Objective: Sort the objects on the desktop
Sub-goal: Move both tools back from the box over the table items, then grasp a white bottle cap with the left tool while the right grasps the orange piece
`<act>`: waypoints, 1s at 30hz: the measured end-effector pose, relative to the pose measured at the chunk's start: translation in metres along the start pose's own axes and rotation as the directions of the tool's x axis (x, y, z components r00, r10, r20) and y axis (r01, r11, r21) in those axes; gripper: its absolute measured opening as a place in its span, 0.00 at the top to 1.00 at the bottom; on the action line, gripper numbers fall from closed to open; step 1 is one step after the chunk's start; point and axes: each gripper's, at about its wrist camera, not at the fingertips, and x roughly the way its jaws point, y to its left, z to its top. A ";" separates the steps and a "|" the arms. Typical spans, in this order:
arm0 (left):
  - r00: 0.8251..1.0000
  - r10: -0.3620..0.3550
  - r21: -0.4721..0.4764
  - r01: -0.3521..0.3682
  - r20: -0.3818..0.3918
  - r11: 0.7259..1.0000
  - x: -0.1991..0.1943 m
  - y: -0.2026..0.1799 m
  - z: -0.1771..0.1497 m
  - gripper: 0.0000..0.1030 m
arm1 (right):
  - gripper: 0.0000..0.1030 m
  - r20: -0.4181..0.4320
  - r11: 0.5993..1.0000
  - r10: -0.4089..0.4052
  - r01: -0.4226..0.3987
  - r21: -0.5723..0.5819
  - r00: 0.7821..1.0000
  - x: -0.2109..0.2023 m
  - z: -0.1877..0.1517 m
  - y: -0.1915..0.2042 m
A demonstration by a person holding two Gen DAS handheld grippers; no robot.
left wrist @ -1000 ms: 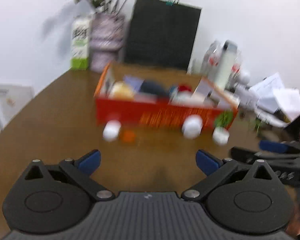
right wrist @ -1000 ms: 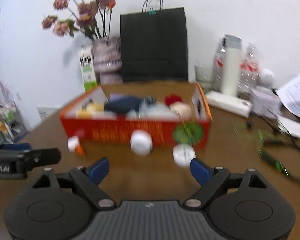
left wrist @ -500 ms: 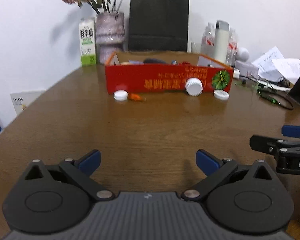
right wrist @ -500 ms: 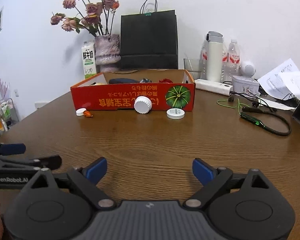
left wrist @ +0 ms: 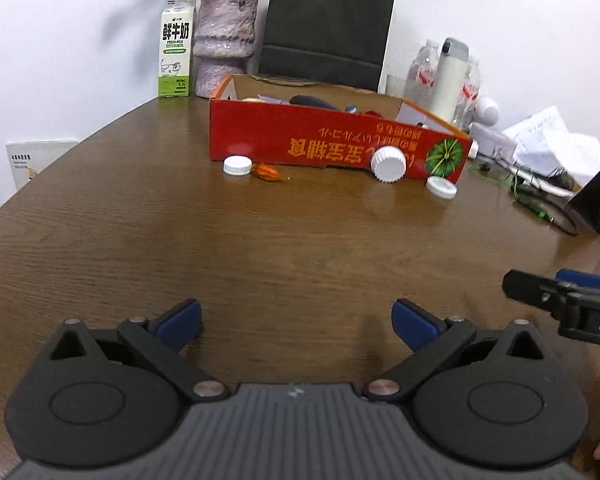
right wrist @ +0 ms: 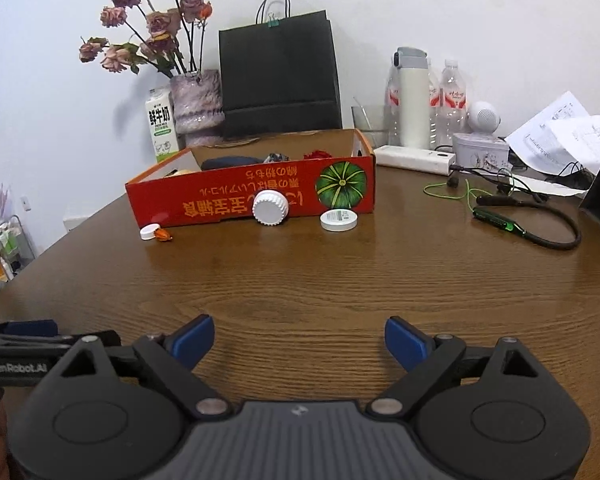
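Left gripper (left wrist: 296,320), right gripper (right wrist: 299,338): fingers spread wide, empty, side by side.

Readable stuff is pretty thin here; the milk carton (left wrist: 175,48) by the vase has big green Chinese characters 鲜牛奶 with "FRESH MILK" printed under them, and the same characters show in the right wrist view (right wrist: 162,124); the red cardboard box (left wrist: 332,145) has orange-yellow Chinese lettering along its front wall, upside down, next to a green pumpkin picture; the left gripper (right wrist: 18,366) reads "GenRobot.AI" on its side; the right gripper (left wrist: 592,322) only shows "DA" before the frame cuts it off; the small print on the round white tin (right wrist: 339,219) and the papers is too tiny to make out
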 end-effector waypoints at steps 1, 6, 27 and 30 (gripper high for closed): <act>1.000 0.003 0.005 -0.003 0.011 1.000 0.001 0.002 0.004 0.00 | 0.12 -0.011 1.000 -0.004 0.004 -0.003 1.000 0.003 0.003 0.001; 0.991 0.088 0.076 -0.096 0.097 0.992 0.023 0.009 0.037 0.00 | 0.27 -0.029 0.994 0.064 -0.066 -0.085 0.998 0.031 0.035 0.015; 0.987 0.161 -0.039 -0.160 0.014 0.986 0.098 0.078 0.099 0.42 | 0.82 -0.218 0.851 0.314 -0.376 -0.368 0.924 0.189 0.103 0.135; 0.989 0.147 -0.030 -0.148 -0.014 0.989 0.104 0.079 0.098 0.42 | 0.87 -0.243 0.853 0.315 -0.386 -0.352 0.917 0.200 0.104 0.138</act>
